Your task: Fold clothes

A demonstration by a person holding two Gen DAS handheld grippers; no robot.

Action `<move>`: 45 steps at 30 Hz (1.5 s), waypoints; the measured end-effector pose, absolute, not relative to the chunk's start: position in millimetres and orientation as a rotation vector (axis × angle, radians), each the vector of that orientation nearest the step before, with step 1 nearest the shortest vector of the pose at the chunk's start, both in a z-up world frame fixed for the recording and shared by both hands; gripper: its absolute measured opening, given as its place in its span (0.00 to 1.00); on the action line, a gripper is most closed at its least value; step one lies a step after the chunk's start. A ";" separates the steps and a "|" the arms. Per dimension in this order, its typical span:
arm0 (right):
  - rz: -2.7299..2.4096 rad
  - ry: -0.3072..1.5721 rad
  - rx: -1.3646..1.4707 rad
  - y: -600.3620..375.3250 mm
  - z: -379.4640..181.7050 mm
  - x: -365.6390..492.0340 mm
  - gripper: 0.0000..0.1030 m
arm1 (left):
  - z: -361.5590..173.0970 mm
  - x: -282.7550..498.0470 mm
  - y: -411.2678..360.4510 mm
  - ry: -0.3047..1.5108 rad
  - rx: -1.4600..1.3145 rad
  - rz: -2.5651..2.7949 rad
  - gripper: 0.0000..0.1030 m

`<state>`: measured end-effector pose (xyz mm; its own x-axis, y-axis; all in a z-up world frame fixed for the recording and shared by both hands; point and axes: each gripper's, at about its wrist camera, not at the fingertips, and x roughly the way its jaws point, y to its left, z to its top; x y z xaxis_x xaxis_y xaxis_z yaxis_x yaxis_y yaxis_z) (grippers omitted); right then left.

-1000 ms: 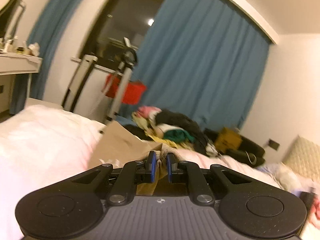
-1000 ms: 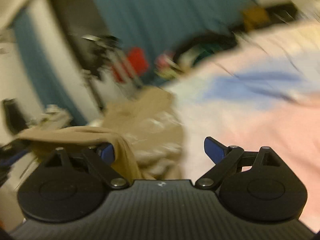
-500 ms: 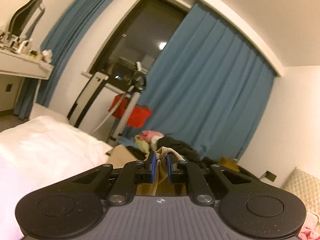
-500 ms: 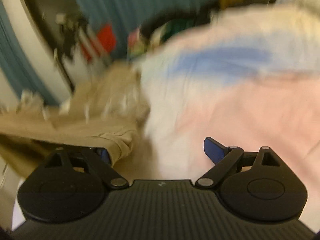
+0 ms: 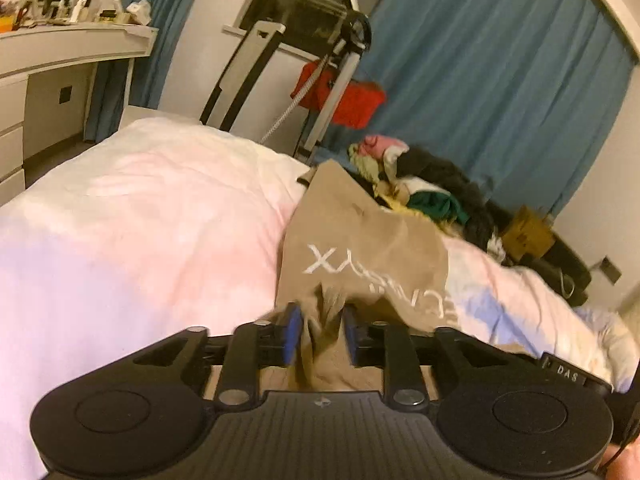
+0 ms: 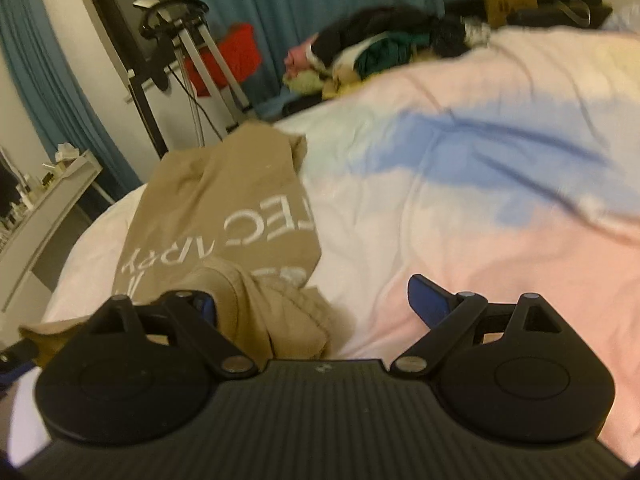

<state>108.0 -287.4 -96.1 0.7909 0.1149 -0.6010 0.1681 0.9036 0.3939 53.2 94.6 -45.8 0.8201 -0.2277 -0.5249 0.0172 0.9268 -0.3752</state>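
Tan tee (image 5: 352,240) w/ white lettering, bedsheet (image 6: 480,200) pastel pink/white w/ a blue patch, curtains (image 5: 500,80) teal-blue, red bin (image 5: 352,104) in back, tongs (image 5: 319,332) black w/ blue pads.

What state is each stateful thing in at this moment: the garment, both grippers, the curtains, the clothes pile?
Tan shirt: lying on the bed, lettering up, near edge bunched.
Left gripper: jaws just opening, fabric loose between them.
Right gripper: open wide, fabric against one finger.
Blue curtains: partly drawn, window exposed.
Clothes pile: heaped, unfolded.
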 end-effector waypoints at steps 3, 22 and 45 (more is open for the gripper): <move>-0.018 0.685 0.449 -284.7 -102.6 110.3 0.89 | -44.0 51.5 82.1 0.592 -0.290 -0.124 0.60; -0.178 0.628 0.448 -291.6 -113.8 100.0 0.89 | -72.2 88.1 36.4 0.553 -0.023 0.213 0.80; -0.270 0.514 0.319 -284.0 -108.8 78.6 0.89 | -82.1 82.3 43.1 0.581 0.003 0.309 0.85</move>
<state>78.6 -284.0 -108.8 0.8375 -0.1717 -0.5188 0.3300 0.9156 0.2297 82.3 43.1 -82.1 0.7910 0.2884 -0.5396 -0.2868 0.9538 0.0895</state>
